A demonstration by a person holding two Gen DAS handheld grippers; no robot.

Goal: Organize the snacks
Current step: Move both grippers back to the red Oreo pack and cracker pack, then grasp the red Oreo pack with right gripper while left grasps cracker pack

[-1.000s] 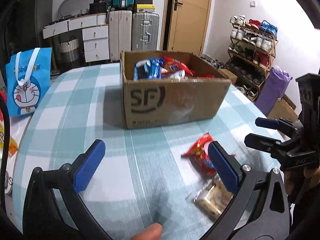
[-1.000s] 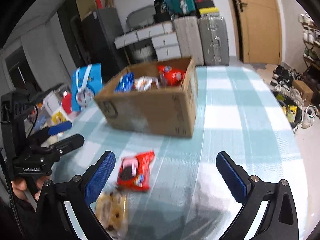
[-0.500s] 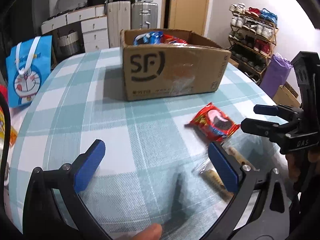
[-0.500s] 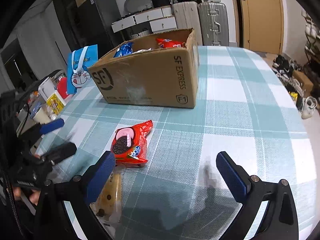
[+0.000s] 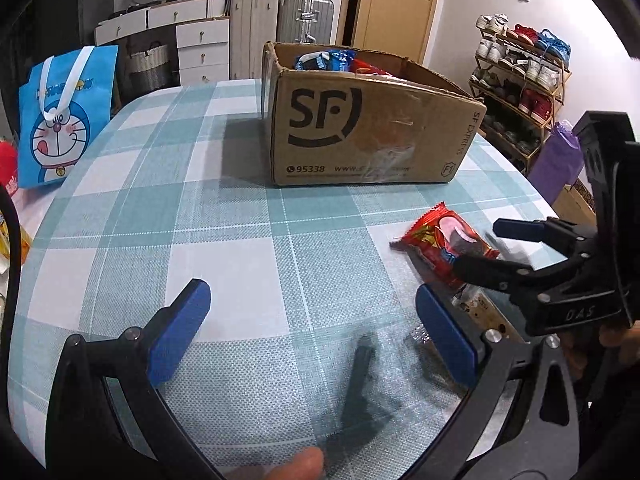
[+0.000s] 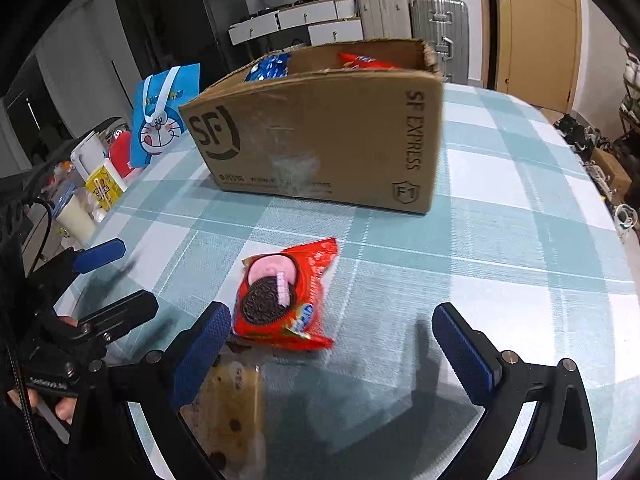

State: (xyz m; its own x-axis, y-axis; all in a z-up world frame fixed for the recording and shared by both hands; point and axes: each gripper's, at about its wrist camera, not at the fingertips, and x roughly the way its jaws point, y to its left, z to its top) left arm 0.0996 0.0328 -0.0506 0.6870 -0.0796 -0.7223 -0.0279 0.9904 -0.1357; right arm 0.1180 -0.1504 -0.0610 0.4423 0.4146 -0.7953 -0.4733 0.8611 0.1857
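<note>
A red Oreo pack [image 6: 284, 296] lies flat on the checked tablecloth, just ahead of my right gripper [image 6: 332, 328], which is open with the pack near its left finger. A clear-wrapped cookie pack [image 6: 232, 404] lies under that finger. In the left wrist view the Oreo pack [image 5: 444, 246] and cookie pack [image 5: 480, 312] sit to the right of my open, empty left gripper [image 5: 308, 320], and the right gripper [image 5: 492, 246] hovers at the Oreo pack. The brown SF cardboard box [image 5: 360, 132] [image 6: 320, 140] stands behind, holding blue packs [image 5: 324, 60] and red ones.
A blue cartoon gift bag [image 5: 64, 116] [image 6: 164, 120] stands at the table's left edge, with a bottle and a yellow carton [image 6: 104, 188] beside it. A shoe rack [image 5: 520, 80] and a purple bag lie beyond the right edge. The left gripper [image 6: 116, 284] shows at left.
Both grippers have dropped lower toward the table, so the box is now seen from its side. The right gripper has closed in on the red Oreo pack. Both stay open.
</note>
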